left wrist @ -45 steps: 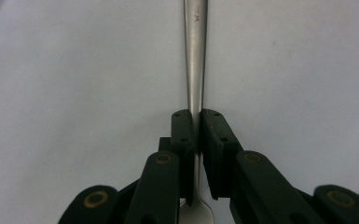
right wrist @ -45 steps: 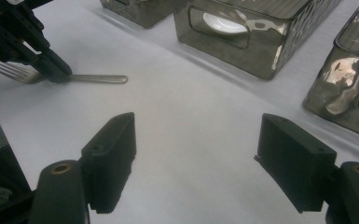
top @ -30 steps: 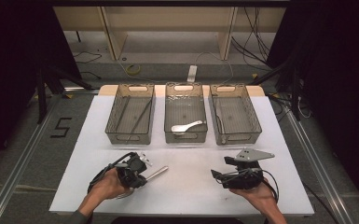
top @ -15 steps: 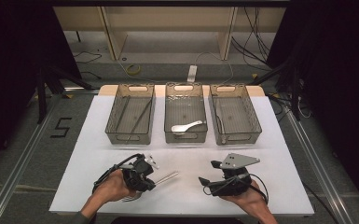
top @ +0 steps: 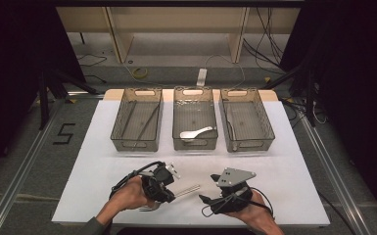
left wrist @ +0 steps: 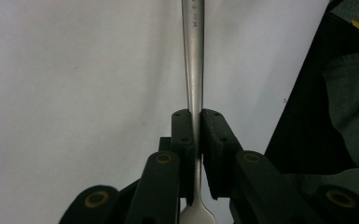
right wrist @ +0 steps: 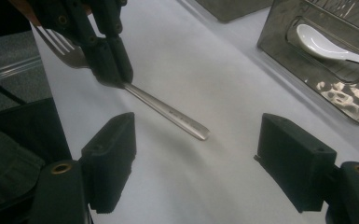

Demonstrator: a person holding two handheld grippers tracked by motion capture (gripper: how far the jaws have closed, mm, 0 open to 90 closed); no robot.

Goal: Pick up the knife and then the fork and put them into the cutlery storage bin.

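fork: you've got it pinched near the neck in your left gripper (top: 170, 190), and compared with a second ago the fork (top: 186, 190) has swung so its handle now sticks out toward 3 o'clock, aimed at your other hand (before, it was tucked closer in by the left gripper).

left jaws: closed tight on the fork handle (left wrist: 193, 70); in the left gripper view the two pads sandwich the metal with no gap, the tines just poking out below.

right jaws: wide open, nothing between them. In the right gripper view the handle tip (right wrist: 200, 132) sits just ahead of the gap, not in it yet.

what changed: both hands have drifted toward each other over the last second. Your right gripper (top: 206, 199) slid in from 4 o'clock toward the middle of the near edge.

what it means: looks to me like a handoff is being set up, fork passed left to right, then probably off to one of the trays (top: 137, 125) at 12 o'clock (the middle one holds a white spoon (top: 196, 133)).

hand pose: left hand low and roughly level, gripper pointing right. Right hand low too, gripper facing left toward the handle, grey plate on top.
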